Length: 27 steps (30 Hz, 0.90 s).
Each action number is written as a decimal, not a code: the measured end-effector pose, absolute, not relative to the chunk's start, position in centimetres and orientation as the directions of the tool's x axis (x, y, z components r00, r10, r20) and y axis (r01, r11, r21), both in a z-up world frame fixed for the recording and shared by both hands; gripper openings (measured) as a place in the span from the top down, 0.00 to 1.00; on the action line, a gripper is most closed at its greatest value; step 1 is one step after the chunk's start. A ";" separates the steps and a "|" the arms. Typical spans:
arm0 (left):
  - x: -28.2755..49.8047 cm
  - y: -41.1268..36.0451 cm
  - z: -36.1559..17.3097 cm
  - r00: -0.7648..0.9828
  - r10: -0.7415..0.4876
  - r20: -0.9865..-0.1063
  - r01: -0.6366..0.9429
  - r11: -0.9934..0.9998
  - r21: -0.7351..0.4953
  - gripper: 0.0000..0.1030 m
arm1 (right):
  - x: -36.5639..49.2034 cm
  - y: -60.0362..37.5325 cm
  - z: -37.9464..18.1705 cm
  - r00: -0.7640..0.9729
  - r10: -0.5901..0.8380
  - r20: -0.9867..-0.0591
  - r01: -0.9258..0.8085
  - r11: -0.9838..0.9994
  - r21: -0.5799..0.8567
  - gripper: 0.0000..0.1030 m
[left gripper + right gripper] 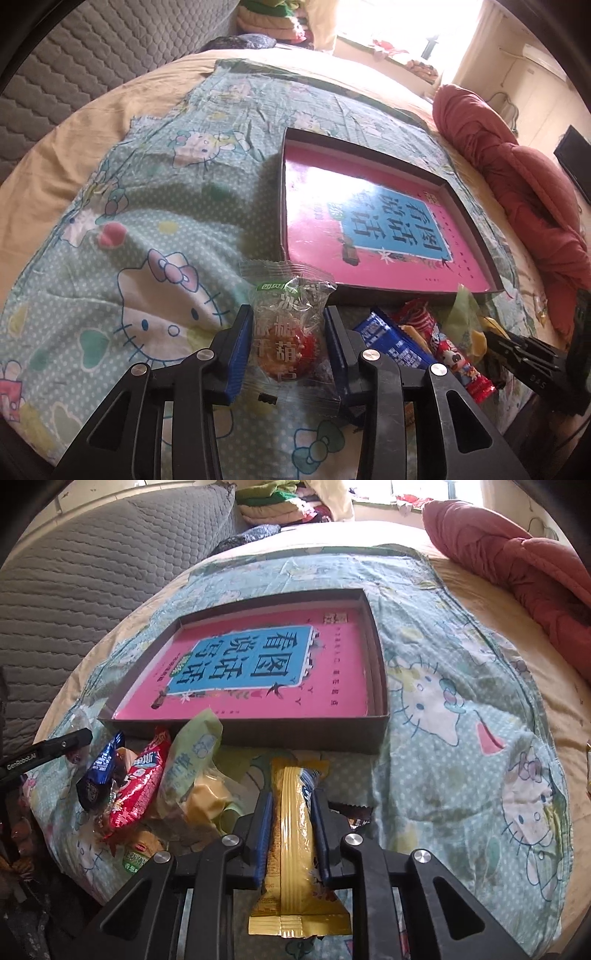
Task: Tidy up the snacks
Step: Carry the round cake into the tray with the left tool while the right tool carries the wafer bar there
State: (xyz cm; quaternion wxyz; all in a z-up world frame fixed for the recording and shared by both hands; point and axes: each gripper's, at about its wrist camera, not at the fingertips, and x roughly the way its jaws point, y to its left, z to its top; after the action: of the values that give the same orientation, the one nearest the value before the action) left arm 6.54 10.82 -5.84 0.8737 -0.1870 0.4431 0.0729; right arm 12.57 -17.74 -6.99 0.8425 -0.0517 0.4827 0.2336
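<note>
My left gripper point(288, 325) is shut on a clear-wrapped red candied snack point(286, 332), held just above the bed before the shallow box. My right gripper point(293, 805) is shut on a yellow snack bar point(295, 849), held upright on its edge. The shallow cardboard box point(282, 192) with a pink and blue printed bottom lies ahead; it also shows in the right wrist view point(258, 734). A pile of loose snacks lies before the box: a blue packet point(99, 771), a red packet point(138, 790), a pale green packet point(192, 764).
A Hello Kitty sheet point(155, 258) covers the bed. A red quilt point(517, 177) lies bunched along the right side. A grey quilted headboard point(92, 572) stands at the left. The other gripper's black tip point(55, 746) shows at the left edge.
</note>
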 end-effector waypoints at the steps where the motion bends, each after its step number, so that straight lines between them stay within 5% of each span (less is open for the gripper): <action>1: 6.5 10.9 -5.8 0.597 -0.038 -0.801 -0.294 0.919 -0.262 0.62 | 12.6 -17.6 -7.1 0.427 0.337 -0.839 -0.446 0.886 0.129 0.79; 7: 6.0 10.9 -4.9 0.614 -0.022 -0.789 -0.294 0.921 -0.254 0.62 | 12.1 -16.1 -7.6 0.447 0.271 -0.853 -0.486 0.874 0.023 0.81; 27: 7.1 9.0 -1.5 0.676 -0.046 -0.736 -0.239 0.931 -0.278 0.62 | 13.8 -18.8 -2.3 0.550 0.465 -0.693 -0.450 0.865 0.223 0.82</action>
State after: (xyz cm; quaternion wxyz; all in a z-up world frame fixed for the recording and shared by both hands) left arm 7.07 9.00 -1.47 0.8978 -0.1785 0.3990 0.0537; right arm 13.77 -18.83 -2.28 0.8804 0.0098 0.3966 0.2599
